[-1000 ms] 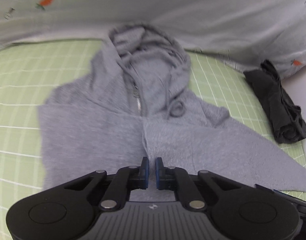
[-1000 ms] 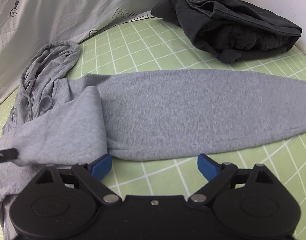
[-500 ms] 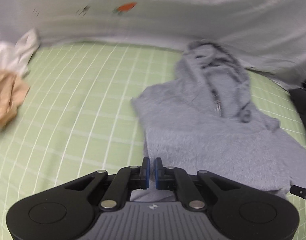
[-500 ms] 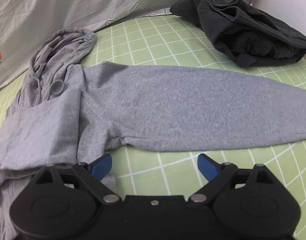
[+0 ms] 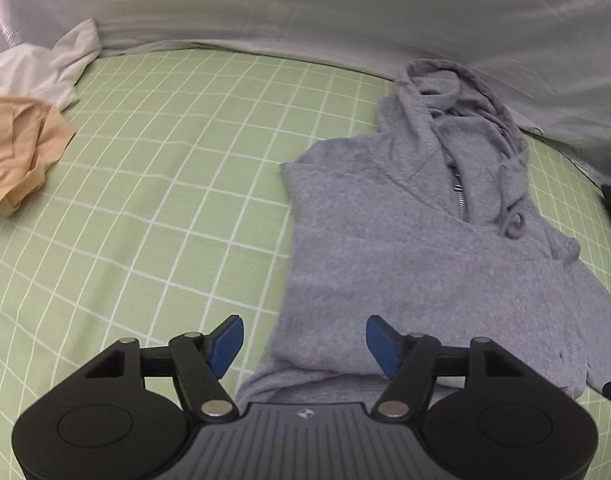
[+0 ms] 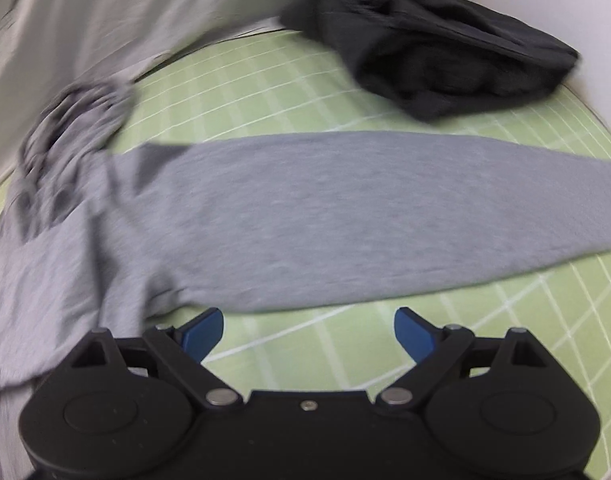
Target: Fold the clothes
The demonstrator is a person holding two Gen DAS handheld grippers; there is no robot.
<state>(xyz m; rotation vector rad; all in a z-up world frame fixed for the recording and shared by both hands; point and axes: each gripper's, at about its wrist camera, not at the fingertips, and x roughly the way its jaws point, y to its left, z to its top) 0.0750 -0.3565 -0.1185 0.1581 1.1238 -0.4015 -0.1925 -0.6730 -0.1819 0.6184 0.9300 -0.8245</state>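
Note:
A grey zip hoodie (image 5: 405, 248) lies on the green checked sheet (image 5: 165, 184), hood toward the back, its left sleeve folded across the body. My left gripper (image 5: 303, 344) is open and empty over the hoodie's left lower edge. In the right wrist view the hoodie's other sleeve (image 6: 365, 216) stretches flat to the right. My right gripper (image 6: 309, 334) is open and empty just in front of that sleeve, over bare sheet (image 6: 305, 344). The right wrist view is blurred by motion.
A dark folded garment (image 6: 437, 60) lies at the back right, near the white wall. A white cloth (image 5: 45, 68) and a beige garment (image 5: 17, 148) lie at the far left. A grey carrot-print sheet (image 5: 345, 12) rises along the back.
My left gripper, shut a second ago on the folded sleeve, has let it go on the hoodie's body and opened. The right gripper stayed open and shifted slightly along the outstretched sleeve.

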